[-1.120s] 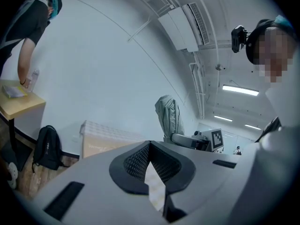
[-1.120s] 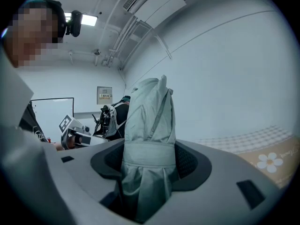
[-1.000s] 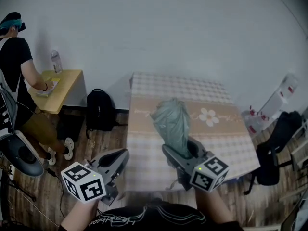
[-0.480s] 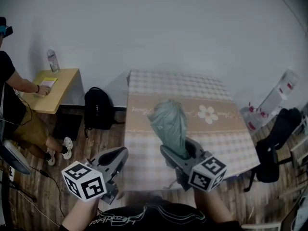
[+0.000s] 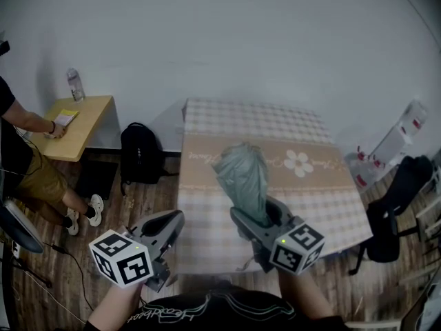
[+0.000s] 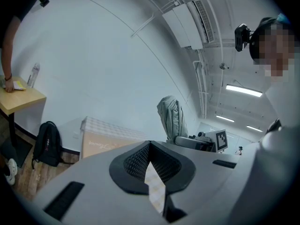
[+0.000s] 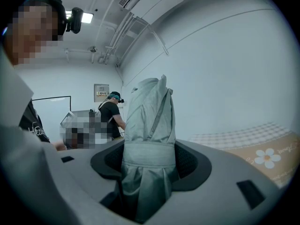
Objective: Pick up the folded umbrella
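Above checkered tablecloth [image 5: 203, 216], crumpled grey-green folded umbrella [image 5: 244, 174] clamped in right gripper [image 5: 257, 216]; left gripper [image 5: 172, 221] closed, empty

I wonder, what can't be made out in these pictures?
Umbrella lower end: head view and right gripper view, hidden inside the right gripper.
Bottle label: head view, too small.
Person: head view, cut off by left edge.

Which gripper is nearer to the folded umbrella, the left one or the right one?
Right. The right gripper is closed on the umbrella. The left gripper is apart from it, off to its left, holding nothing.
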A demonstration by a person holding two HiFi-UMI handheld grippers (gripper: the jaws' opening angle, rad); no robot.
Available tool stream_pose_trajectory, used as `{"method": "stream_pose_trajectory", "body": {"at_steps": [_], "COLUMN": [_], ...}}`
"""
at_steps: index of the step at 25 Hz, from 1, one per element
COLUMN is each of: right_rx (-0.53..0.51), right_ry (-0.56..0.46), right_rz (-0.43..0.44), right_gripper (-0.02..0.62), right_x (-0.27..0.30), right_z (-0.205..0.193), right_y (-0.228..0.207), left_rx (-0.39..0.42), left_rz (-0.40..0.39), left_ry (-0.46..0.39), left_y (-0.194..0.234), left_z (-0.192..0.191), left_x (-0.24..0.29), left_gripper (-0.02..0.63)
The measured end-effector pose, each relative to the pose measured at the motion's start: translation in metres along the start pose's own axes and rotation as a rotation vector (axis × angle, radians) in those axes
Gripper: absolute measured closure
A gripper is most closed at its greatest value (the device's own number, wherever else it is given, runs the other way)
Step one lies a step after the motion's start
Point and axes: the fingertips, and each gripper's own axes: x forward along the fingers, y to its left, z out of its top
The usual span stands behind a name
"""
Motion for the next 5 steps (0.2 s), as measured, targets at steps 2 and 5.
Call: {"method": "stream_pose_trajectory", "body": {"at_steps": [2, 5], "right_rx": [-0.001, -0.002], "right_ry": [0.002, 0.004], "right_rz": [-0.003, -0.004], "right_gripper": [0.330, 0.330], "right_x": [0.0007, 0.0019], "right_z": [-0.0006, -0.0014], "right_y": [-0.0009, -0.0018], "left_rx": [0.001, -0.001], "left_rz": [-0.001, 0.001], "left_ry": [0.001, 0.003], "left_y": [0.0004, 0.0018], "left_z": [-0.0002, -0.0007], "left_x": [0.0005, 0.0009], "left_gripper": [0.611, 0.611]}}
